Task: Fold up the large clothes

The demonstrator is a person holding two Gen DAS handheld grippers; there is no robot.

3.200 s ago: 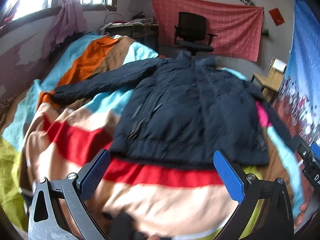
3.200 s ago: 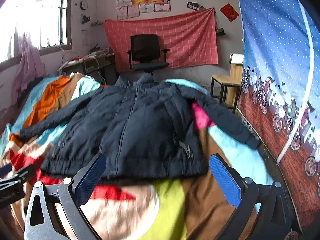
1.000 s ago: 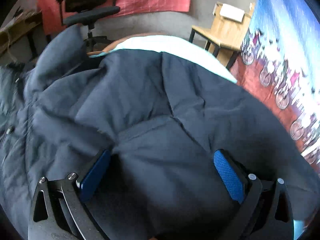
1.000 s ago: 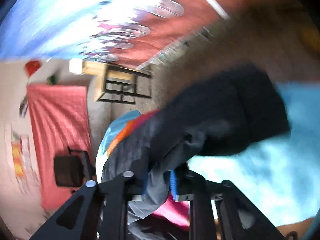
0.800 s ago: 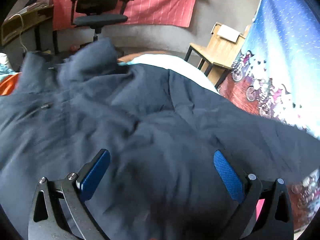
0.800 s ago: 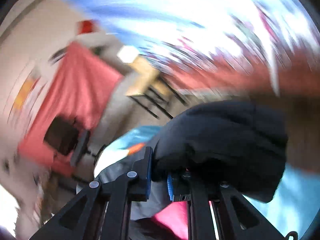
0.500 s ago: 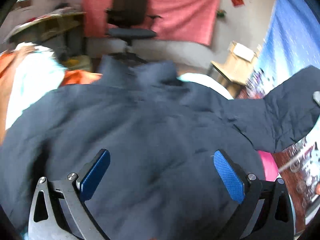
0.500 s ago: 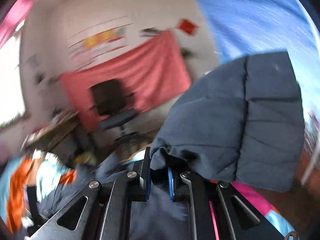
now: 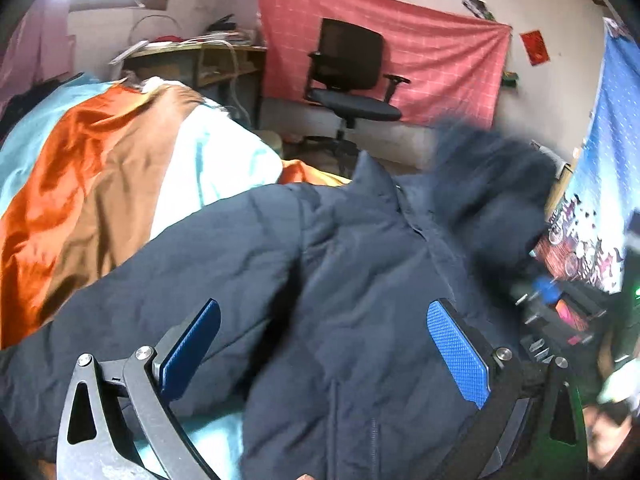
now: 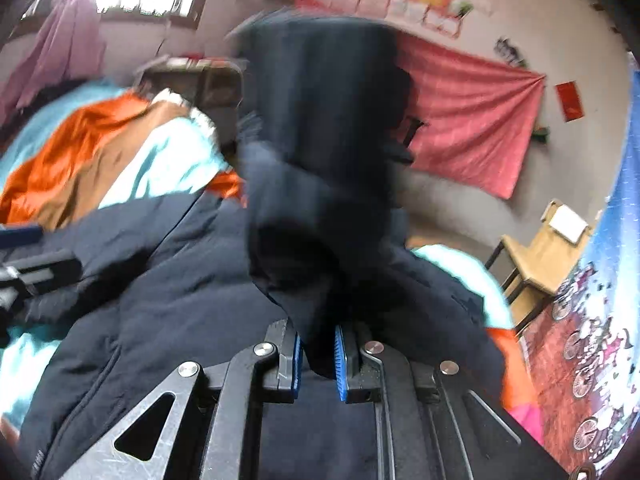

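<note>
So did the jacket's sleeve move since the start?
Yes. The sleeve, shut in the right tool, has been lifted off the blanket's right side and swung inward over the jacket's body, now covering the black office chair.

The left gripper (image 9: 322,354) hung with fingers (image 9: 458,354) spread wide above the navy jacket (image 9: 312,264), which lay across the striped bed (image 9: 100,160).

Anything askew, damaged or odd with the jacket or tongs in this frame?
Nothing damaged or spilled. The right tongs are shut on a sleeve of the navy jacket, lifted and motion-blurred above its body. The left tongs hover open over the jacket front. The striped bedspread is rumpled.
</note>
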